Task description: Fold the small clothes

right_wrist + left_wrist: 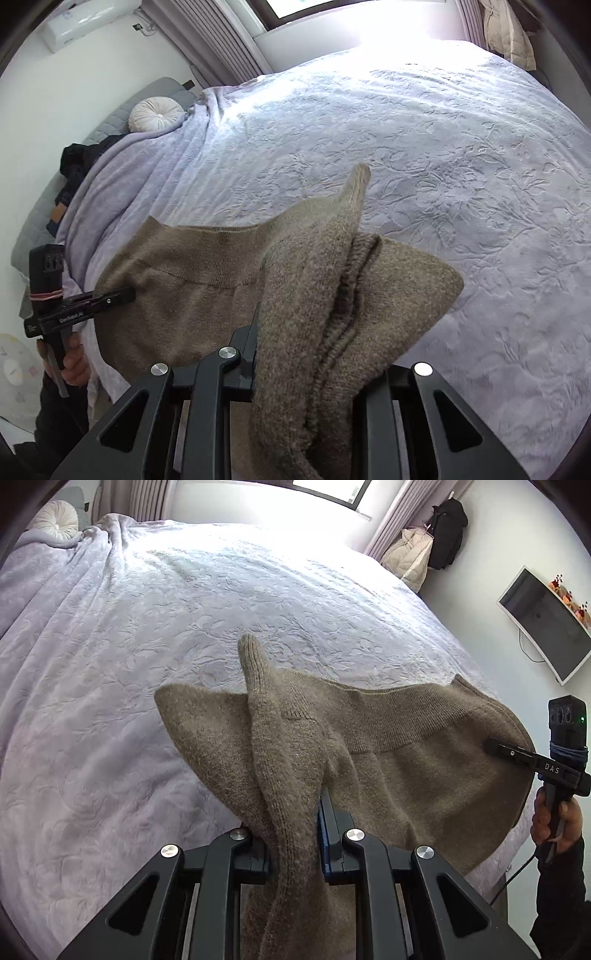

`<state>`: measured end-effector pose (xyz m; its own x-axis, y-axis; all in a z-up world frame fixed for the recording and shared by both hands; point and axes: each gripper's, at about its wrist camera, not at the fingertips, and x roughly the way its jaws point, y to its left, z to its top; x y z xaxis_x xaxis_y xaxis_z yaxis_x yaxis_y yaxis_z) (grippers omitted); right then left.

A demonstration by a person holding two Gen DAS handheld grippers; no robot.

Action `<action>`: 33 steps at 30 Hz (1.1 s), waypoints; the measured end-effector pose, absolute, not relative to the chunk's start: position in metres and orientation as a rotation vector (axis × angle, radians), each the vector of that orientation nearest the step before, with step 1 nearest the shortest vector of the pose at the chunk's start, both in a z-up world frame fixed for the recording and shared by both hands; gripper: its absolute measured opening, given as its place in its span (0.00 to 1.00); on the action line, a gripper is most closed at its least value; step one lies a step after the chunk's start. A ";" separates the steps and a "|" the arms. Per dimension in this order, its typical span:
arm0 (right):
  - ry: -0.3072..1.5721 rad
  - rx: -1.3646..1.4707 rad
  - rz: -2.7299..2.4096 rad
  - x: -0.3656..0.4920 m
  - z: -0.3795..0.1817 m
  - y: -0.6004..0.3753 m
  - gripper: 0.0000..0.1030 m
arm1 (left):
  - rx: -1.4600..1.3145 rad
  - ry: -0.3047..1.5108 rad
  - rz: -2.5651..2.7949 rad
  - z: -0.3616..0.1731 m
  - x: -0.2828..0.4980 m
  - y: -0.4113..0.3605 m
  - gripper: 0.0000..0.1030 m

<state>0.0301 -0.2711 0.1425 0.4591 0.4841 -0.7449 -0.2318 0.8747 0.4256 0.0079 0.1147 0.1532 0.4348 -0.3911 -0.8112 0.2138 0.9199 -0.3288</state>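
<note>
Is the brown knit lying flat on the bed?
No. Both the left gripper and right gripper hold the knit bunched above the bed.

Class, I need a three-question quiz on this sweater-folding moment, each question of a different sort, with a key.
1. True or false: both grippers are shut on the sweater.
2. What does the sweater lie over? A) table B) bed C) floor
3. Fill in: the round pillow sits near the bed's ____.

Key: 1. True: the left gripper and right gripper each clamp knit fabric. 2. B, the bed. 3. Head.
</note>
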 end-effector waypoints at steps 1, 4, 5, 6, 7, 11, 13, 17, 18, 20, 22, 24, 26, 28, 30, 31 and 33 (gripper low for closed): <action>0.994 0.281 0.454 0.022 0.147 -0.272 0.25 | -0.197 1.057 -0.386 0.154 0.000 0.116 0.19; 0.978 0.280 0.461 -0.006 0.150 -0.278 0.25 | -0.183 1.057 -0.398 0.146 -0.025 0.117 0.19; 0.980 0.283 0.459 -0.016 0.146 -0.283 0.25 | -0.184 1.067 -0.402 0.140 -0.030 0.117 0.19; 0.987 0.284 0.455 -0.021 0.139 -0.287 0.25 | -0.195 1.086 -0.407 0.129 -0.034 0.118 0.19; 1.000 0.286 0.450 -0.026 0.130 -0.290 0.25 | -0.204 1.108 -0.405 0.117 -0.038 0.118 0.19; 1.082 0.287 0.451 -0.030 0.075 -0.298 0.26 | -0.200 1.202 -0.366 0.066 -0.048 0.116 0.20; 1.134 0.269 0.399 -0.029 0.049 -0.303 0.37 | -0.192 1.233 -0.330 0.045 -0.053 0.120 0.52; 1.107 0.345 0.289 -0.038 0.046 -0.335 0.60 | -0.318 1.214 -0.314 0.047 -0.071 0.152 0.66; 1.079 0.349 0.260 -0.043 0.053 -0.343 0.61 | -0.313 1.198 -0.289 0.053 -0.078 0.159 0.66; 1.002 0.280 0.200 -0.060 0.074 -0.348 0.61 | -0.273 1.149 -0.222 0.071 -0.091 0.167 0.66; 0.921 0.126 0.181 -0.078 0.097 -0.333 0.62 | -0.228 1.087 -0.190 0.091 -0.103 0.160 0.66; 0.853 -0.019 0.230 -0.095 0.116 -0.303 0.66 | -0.206 1.010 -0.248 0.110 -0.110 0.139 0.66; 0.813 -0.112 0.333 -0.110 0.122 -0.269 0.68 | -0.181 0.964 -0.333 0.119 -0.114 0.111 0.66; 0.803 -0.172 0.426 -0.121 0.118 -0.242 0.68 | -0.118 0.944 -0.406 0.117 -0.115 0.078 0.66; 0.818 -0.255 0.449 -0.129 0.099 -0.222 0.67 | -0.034 0.979 -0.401 0.099 -0.111 0.054 0.66; 0.843 -0.292 0.423 -0.129 0.087 -0.218 0.67 | 0.000 1.003 -0.376 0.087 -0.111 0.050 0.66; 0.925 -0.325 0.349 -0.123 0.057 -0.226 0.67 | 0.046 1.073 -0.294 0.052 -0.105 0.051 0.66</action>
<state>-0.1231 -0.2258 0.0567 0.5539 0.1525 -0.8185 -0.4268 0.8961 -0.1219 -0.1052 0.0510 0.0522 0.4421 -0.2146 -0.8709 0.2589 0.9602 -0.1052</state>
